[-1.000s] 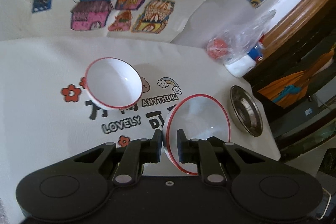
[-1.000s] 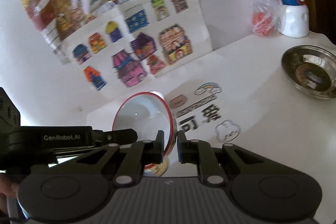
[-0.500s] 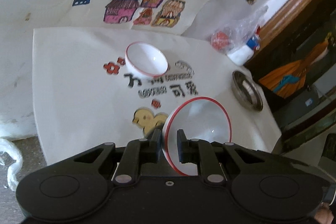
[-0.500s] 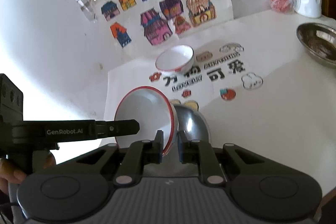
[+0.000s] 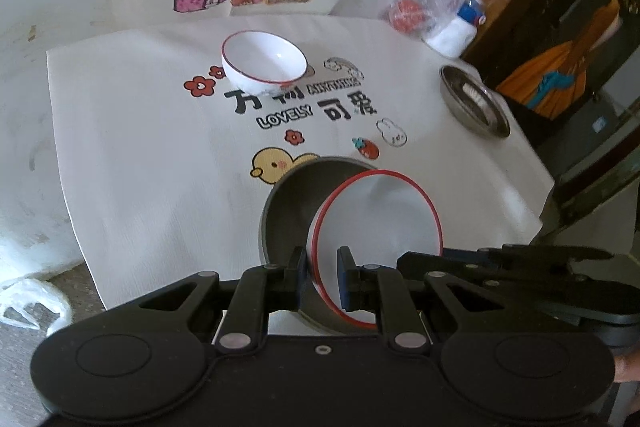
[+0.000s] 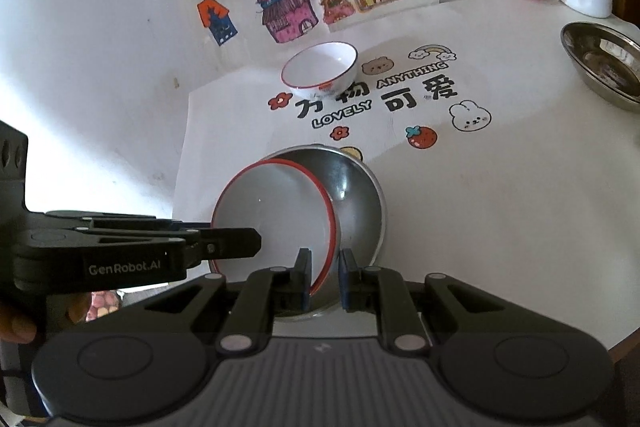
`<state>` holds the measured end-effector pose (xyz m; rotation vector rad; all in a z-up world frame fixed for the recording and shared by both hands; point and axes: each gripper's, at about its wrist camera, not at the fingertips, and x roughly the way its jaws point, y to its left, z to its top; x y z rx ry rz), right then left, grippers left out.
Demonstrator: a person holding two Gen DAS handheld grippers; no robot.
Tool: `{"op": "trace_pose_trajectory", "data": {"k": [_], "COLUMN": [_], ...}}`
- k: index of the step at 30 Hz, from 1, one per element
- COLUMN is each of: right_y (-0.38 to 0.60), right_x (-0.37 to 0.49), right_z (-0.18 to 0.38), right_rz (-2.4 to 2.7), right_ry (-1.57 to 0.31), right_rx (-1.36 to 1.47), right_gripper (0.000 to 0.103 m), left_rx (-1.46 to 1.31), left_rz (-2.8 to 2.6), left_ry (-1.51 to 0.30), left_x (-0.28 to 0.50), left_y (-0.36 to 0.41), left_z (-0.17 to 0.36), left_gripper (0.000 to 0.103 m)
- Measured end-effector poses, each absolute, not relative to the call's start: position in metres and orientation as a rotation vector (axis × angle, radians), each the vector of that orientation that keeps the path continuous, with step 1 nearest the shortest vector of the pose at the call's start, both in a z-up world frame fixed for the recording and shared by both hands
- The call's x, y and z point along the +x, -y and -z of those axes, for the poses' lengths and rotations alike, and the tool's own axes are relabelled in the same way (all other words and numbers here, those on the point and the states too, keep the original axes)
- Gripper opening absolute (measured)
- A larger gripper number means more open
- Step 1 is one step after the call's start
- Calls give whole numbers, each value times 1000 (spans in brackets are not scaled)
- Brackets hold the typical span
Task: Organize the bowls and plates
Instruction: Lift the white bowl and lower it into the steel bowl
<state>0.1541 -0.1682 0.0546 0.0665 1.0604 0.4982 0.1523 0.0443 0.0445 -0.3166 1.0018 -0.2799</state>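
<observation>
A white bowl with a red rim (image 5: 380, 227) hangs tilted over a larger steel bowl (image 5: 288, 211) near the table's front edge. My left gripper (image 5: 322, 279) is shut on its near rim. My right gripper (image 6: 325, 279) is shut on the same white bowl (image 6: 272, 211) at another part of the rim, above the steel bowl (image 6: 356, 203). In the right wrist view the left gripper's fingers (image 6: 240, 243) reach in from the left onto the rim. A second red-rimmed white bowl (image 5: 264, 61) stands upright on the printed cloth farther back.
A small steel dish (image 5: 472, 103) lies near the table's right edge. Behind it are a clear bag with a red object (image 5: 408, 9) and a white and blue bottle (image 5: 460, 27). Drawings of houses hang on the wall behind. The cloth (image 5: 160, 147) ends at the left.
Both grippers have carried the white bowl back toward the table's near edge. The steel bowl has come into view under it. The far white bowl looks farther off.
</observation>
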Motion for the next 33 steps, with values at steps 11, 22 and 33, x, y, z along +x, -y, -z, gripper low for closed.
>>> {"op": "trace_pose_trajectory", "data": {"k": [11, 22, 33], "right_y": [154, 146, 144], "right_x": [161, 168, 169], "right_z": [-52, -49, -50], "right_rz": [-499, -512, -525], "right_ry": [-1095, -1144, -1155], "right_rx": [-42, -119, -137], "right_gripper": [17, 19, 21], "left_rx": [-245, -140, -106], "left_rz": [276, 304, 320], "left_ry": [-1029, -1093, -1109], "left_x": [158, 174, 178], "left_y": [-38, -28, -26], "left_z": [-42, -42, -42], "left_gripper": [16, 19, 24]}}
